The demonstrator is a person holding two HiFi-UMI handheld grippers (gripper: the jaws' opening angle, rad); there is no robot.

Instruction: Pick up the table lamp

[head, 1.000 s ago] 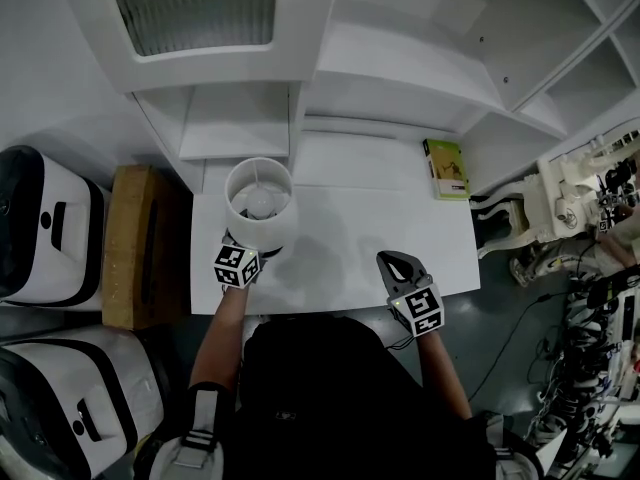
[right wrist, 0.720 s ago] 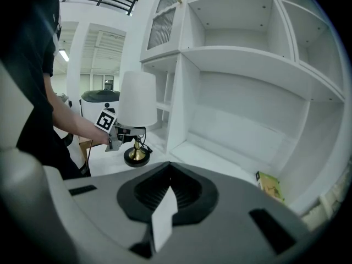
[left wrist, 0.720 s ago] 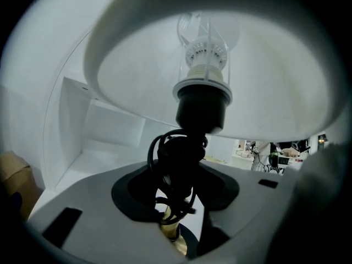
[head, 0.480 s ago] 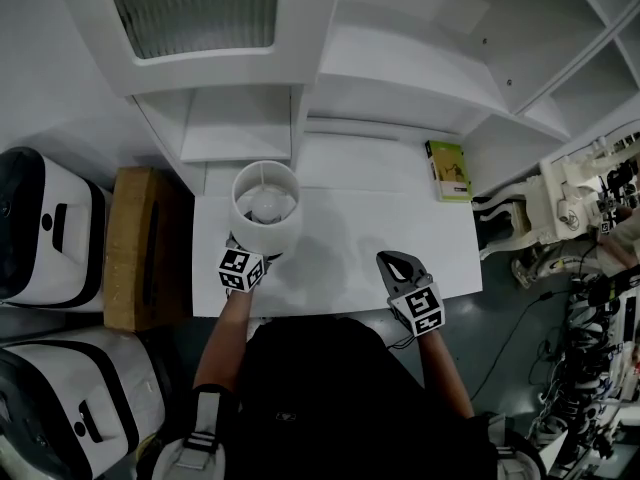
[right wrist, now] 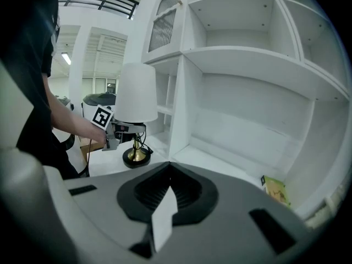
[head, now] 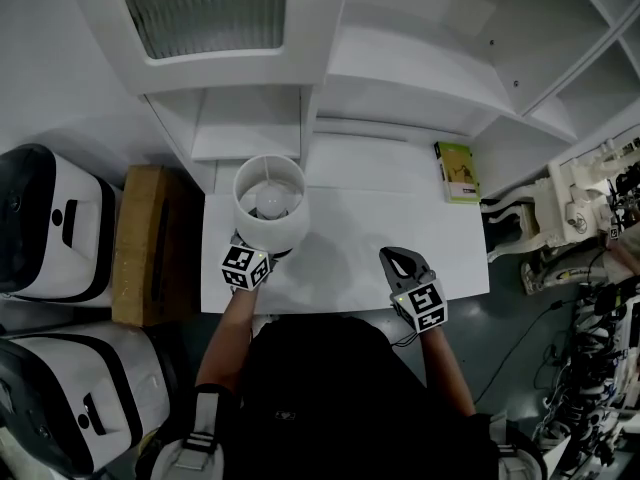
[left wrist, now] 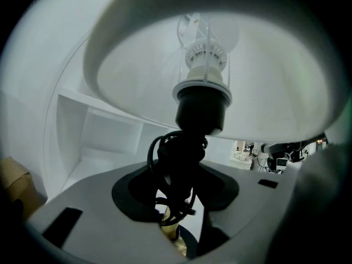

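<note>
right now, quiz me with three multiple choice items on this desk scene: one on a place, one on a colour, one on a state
1. Where is the green book?
A) at the far right corner of the white desk
B) on the floor
C) under the lamp

2. What colour is the shade of the table lamp?
A) red
B) white
C) blue

3. What is the left gripper doing?
A) open above the book
B) lying on the floor
C) shut on the lamp's stem

Answers:
1 A, the head view shows it lying there, by the shelf unit.
2 B, the shade is white in the head view and the right gripper view.
3 C, its jaws clamp the cord-wrapped stem.
</note>
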